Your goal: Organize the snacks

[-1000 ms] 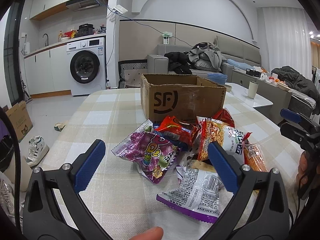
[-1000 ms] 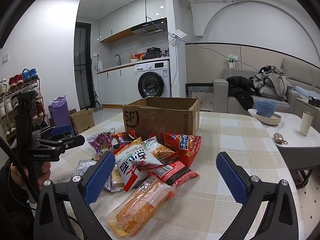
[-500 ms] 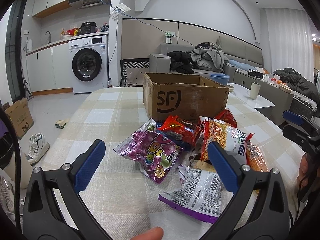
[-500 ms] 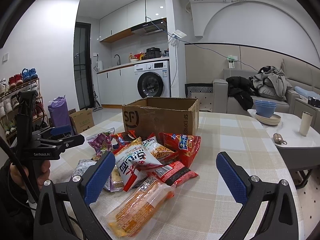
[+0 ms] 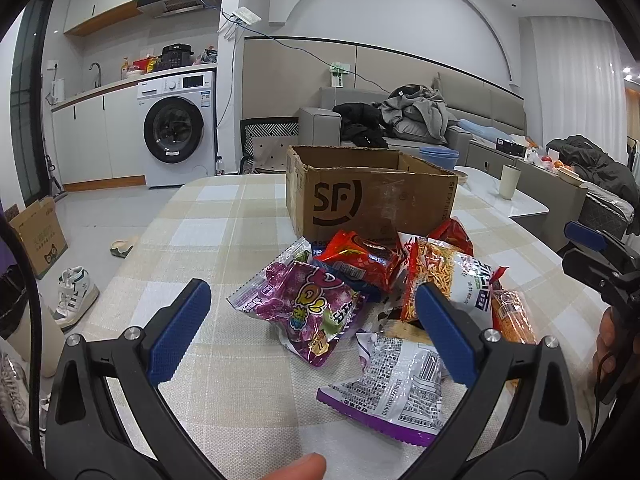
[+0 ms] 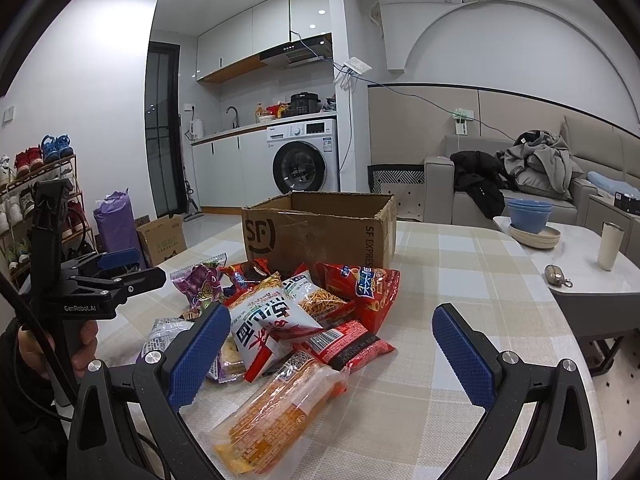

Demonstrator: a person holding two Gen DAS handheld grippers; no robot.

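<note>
Snack pile (image 5: 372, 300) lies on the counter (image 5: 208, 248) in front of an open box (image 5: 368, 196). Both grippers spread wide, holding nothing. Step looks like first pick: go for a top, loose bag, pinch an edge seam, lift clear before moving to box. Purple bag (image 5: 304, 304) sits between left gripper (image 5: 312, 332) fingers, further ahead. Orange pack (image 6: 276, 412) lies just ahead of right gripper (image 6: 332, 344), nearer its left finger.

Checked table (image 5: 224, 380) bears cardboard box (image 5: 372, 204) and snack packets (image 5: 308, 308).
</note>
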